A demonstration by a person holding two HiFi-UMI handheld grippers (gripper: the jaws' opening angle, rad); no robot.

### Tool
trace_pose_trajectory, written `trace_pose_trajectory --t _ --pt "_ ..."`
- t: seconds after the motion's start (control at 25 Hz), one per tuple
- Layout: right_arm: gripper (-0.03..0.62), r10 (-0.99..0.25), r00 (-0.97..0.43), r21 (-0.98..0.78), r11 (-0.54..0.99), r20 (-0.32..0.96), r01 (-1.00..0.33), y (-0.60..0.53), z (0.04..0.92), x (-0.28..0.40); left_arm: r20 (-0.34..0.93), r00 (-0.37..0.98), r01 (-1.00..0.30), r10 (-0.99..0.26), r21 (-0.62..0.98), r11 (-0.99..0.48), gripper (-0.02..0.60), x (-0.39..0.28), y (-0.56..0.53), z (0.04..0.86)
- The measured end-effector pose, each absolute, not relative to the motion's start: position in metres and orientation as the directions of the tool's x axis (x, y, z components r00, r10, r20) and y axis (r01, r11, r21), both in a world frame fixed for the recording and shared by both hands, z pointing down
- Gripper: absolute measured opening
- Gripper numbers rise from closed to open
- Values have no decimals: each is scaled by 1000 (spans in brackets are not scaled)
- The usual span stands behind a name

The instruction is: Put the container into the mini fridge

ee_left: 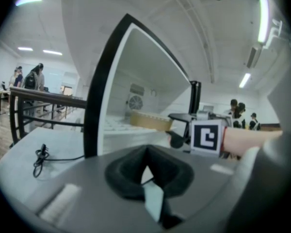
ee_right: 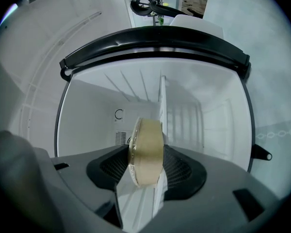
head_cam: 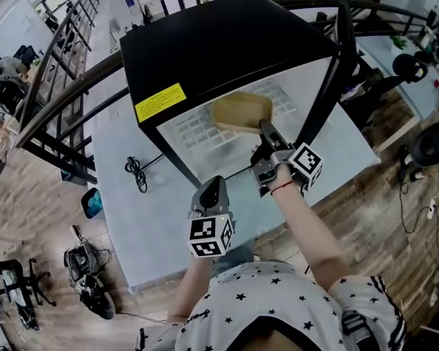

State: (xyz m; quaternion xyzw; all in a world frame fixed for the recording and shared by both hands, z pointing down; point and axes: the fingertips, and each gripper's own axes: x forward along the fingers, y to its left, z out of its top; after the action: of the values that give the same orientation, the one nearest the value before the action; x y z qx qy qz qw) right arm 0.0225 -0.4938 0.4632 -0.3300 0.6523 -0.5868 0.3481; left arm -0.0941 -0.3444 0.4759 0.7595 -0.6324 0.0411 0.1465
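Observation:
The black mini fridge (head_cam: 227,42) stands open on the pale table (head_cam: 124,218), its white inside facing me. My right gripper (head_cam: 265,128) is shut on a round tan container (head_cam: 241,112) and holds it inside the opening, over the wire shelf (head_cam: 194,134). In the right gripper view the container (ee_right: 146,152) sits on edge between the two pads, with the fridge's back wall behind it. From the left gripper view the container (ee_left: 148,120) shows just above the shelf. My left gripper (head_cam: 213,184) hangs back in front of the fridge, shut and holding nothing.
The fridge door (head_cam: 344,50) is swung out at the right of the opening. A black cable (head_cam: 136,172) lies on the table left of the fridge. A dark railing (head_cam: 58,86) runs behind the table. People stand far off in the room.

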Motion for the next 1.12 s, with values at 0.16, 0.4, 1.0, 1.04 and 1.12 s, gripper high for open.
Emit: trace_pose_trajectory --t 0.16,0.4,1.0,1.04,1.12 --pt "224 -844 -531 -994 108 -79 -23 -501 463 18 247 199 -972 -948 173 -159 6 -95 -347 477" --pt "224 -849 -522 -994 105 -79 -20 -506 464 18 246 199 -971 -949 178 -158 6 -93 -350 479" --pt "235 -864 -499 -992 113 -69 -58 -503 460 19 233 195 -971 -953 184 -154 6 -94 -344 475" --pt "235 -865 -498 -993 106 -65 -55 -502 461 21 232 194 -971 -953 185 -153 6 -94 -343 474" --pt "235 -866 -497 -994 99 -62 -48 -500 464 24 230 194 -971 -954 185 -152 6 -94 -342 474"
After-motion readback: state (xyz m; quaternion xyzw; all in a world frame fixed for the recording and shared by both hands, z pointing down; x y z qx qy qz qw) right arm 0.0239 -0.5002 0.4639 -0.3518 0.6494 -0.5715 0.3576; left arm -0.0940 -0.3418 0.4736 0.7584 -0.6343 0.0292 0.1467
